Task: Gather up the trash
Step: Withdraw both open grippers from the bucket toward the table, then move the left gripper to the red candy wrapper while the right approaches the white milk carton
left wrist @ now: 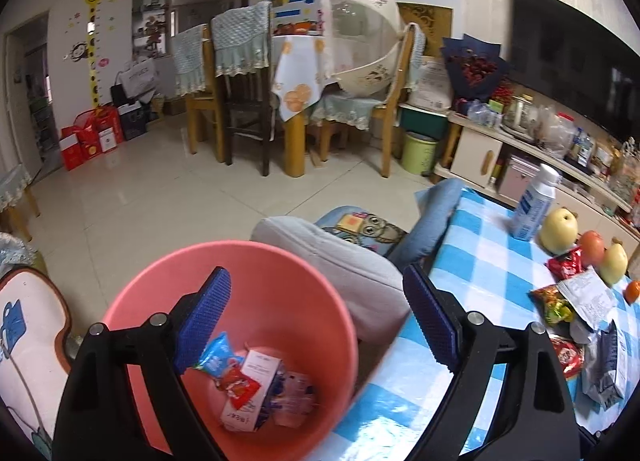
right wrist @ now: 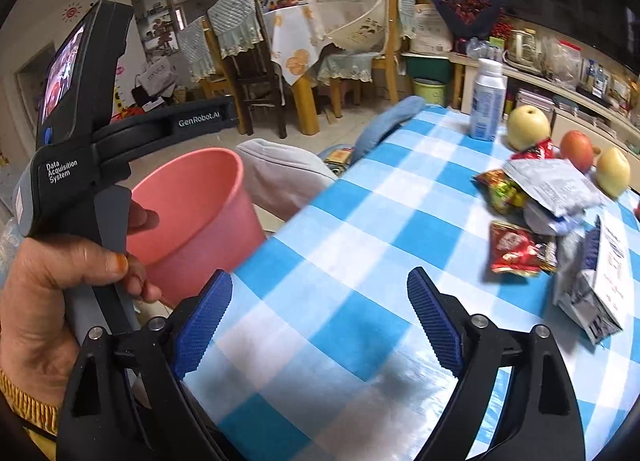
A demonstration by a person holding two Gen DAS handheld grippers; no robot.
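Observation:
A pink bin [left wrist: 280, 301] stands beside the table's left edge and holds several wrappers and a small carton [left wrist: 252, 389]. My left gripper [left wrist: 316, 317] is open and empty above the bin's mouth. The bin also shows in the right wrist view [right wrist: 192, 205]. My right gripper [right wrist: 320, 321] is open and empty over the blue checked tablecloth [right wrist: 360, 221]. A pile of trash lies on the table's right side: a red wrapper [right wrist: 516, 249], a silver pouch [right wrist: 556, 185], a colourful wrapper [right wrist: 500, 189] and a flattened carton [right wrist: 596, 293]. The pile shows in the left wrist view [left wrist: 580, 321] too.
A white bottle [right wrist: 486, 101], two pears [right wrist: 528, 127] and an apple [right wrist: 576, 149] stand at the table's far end. A grey cushion [left wrist: 332, 257] lies behind the bin. Dining chairs [left wrist: 240, 93] and a cluttered sideboard [left wrist: 540, 141] stand farther back.

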